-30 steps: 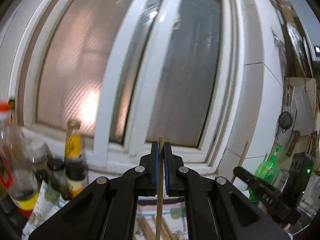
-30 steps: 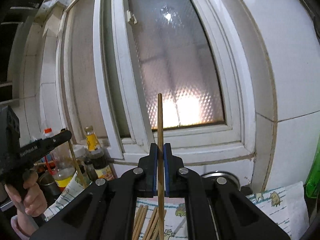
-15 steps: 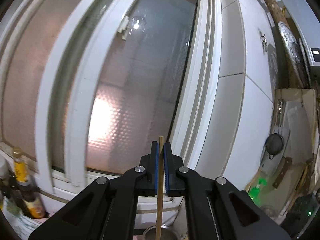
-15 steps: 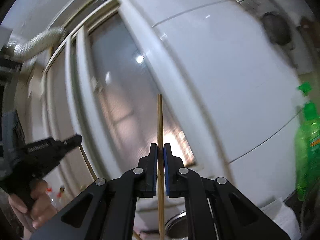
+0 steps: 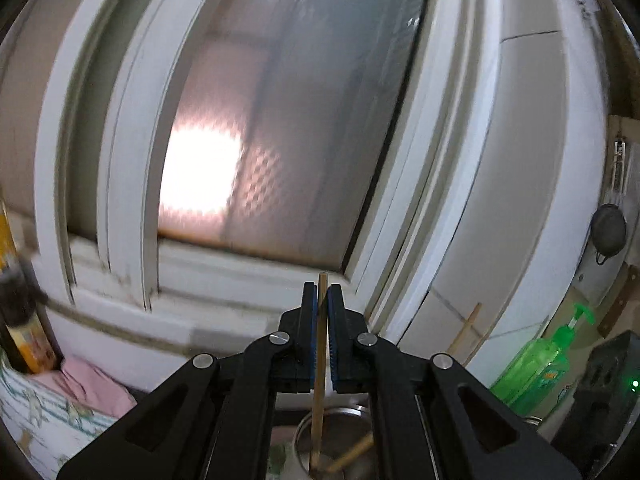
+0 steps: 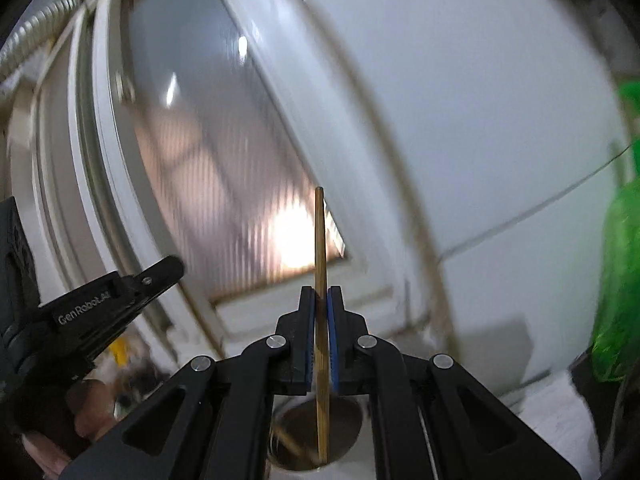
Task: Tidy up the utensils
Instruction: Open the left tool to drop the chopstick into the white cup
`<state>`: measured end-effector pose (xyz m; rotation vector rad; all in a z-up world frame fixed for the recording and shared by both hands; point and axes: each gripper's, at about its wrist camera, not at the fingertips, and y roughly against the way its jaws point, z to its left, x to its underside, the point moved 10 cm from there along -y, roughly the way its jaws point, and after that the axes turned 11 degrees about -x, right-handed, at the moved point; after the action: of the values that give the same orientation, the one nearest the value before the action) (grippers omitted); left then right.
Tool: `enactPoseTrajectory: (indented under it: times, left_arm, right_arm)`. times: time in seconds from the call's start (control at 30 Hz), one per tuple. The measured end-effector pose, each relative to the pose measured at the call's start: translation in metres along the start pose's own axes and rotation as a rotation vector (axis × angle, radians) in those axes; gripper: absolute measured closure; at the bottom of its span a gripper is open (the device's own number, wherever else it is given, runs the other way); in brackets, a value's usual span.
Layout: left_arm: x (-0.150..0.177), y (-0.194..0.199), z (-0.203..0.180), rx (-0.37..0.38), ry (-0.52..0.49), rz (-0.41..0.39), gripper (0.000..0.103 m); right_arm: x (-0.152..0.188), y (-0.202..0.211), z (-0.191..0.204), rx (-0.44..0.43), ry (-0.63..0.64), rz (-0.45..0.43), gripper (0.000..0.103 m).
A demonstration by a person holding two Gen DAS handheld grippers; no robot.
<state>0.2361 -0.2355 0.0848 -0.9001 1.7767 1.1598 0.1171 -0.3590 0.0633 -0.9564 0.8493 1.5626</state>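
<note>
My left gripper is shut on a thin wooden chopstick that stands nearly upright. Its lower end reaches into the mouth of a round metal cup just below the jaws. A second chopstick leans inside that cup. My right gripper is shut on a longer chopstick, which rises well above the pads. Its bottom end dips into the same cup. In the right wrist view the left gripper shows from the side at the left, with a hand on it.
A frosted window with a white frame fills the background above a tiled wall. A green soap bottle stands at the right, a dark sauce bottle at the left. A pink cloth lies on a patterned cloth. A strainer hangs on the wall.
Both views have swung along the window toward the tiled wall, and the right one has rolled. The metal cup has come into view under both grippers. Both chopsticks stay gripped.
</note>
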Motion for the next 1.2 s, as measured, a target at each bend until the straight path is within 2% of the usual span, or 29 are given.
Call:
enactPoseTrajectory:
  times: [0.1,0.2,0.37,0.4,0.43,0.47,0.5,0.53,0.57,0.67,0.83,1.0,1.2]
  left_arm:
    - [0.008,-0.013,0.01,0.03,0.071,0.069,0.099]
    - [0.011,-0.017,0.013,0.02,0.047,0.073,0.099]
    - [0.012,-0.016,0.017,-0.017,0.01,0.078,0.099]
    - [0.011,-0.013,0.018,-0.032,-0.007,0.072,0.095]
    - [0.01,-0.011,0.02,-0.041,-0.024,0.072,0.085]
    - [0.008,-0.008,0.023,-0.052,-0.034,0.072,0.079]
    - [0.006,-0.002,0.027,-0.076,-0.047,0.06,0.07]
    - [0.004,0.006,0.031,-0.092,-0.063,0.048,0.064]
    - [0.003,0.013,0.034,-0.107,-0.091,0.039,0.061]
    - [0.004,0.036,0.044,-0.169,-0.163,0.019,0.047]
    - [0.006,0.075,0.072,-0.248,-0.197,-0.022,0.026]
    - [0.014,0.102,0.118,-0.338,-0.176,-0.084,0.017]
    - [0.033,0.091,0.165,-0.425,-0.184,-0.092,0.01]
  right_arm:
    - [0.016,-0.014,-0.008,0.001,-0.025,0.076,0.096]
    - [0.029,-0.024,-0.011,0.01,-0.035,0.137,0.096]
    - [0.035,-0.039,-0.014,0.03,-0.064,0.175,0.096]
    - [0.037,-0.04,-0.016,0.029,-0.077,0.181,0.095]
    - [0.038,-0.041,-0.018,0.026,-0.094,0.192,0.095]
    - [0.039,-0.042,-0.018,0.023,-0.106,0.201,0.089]
    - [0.04,-0.042,-0.019,0.027,-0.112,0.207,0.078]
    - [0.039,-0.041,-0.021,0.043,-0.112,0.212,0.071]
    - [0.037,-0.039,-0.025,0.061,-0.11,0.214,0.062]
    - [0.035,-0.036,-0.022,0.076,-0.106,0.211,0.06]
    - [0.031,-0.024,-0.014,0.153,-0.059,0.244,0.058]
    - [0.041,-0.017,0.012,0.177,0.019,0.299,0.057]
    - [0.049,-0.01,0.046,0.143,0.121,0.272,0.055]
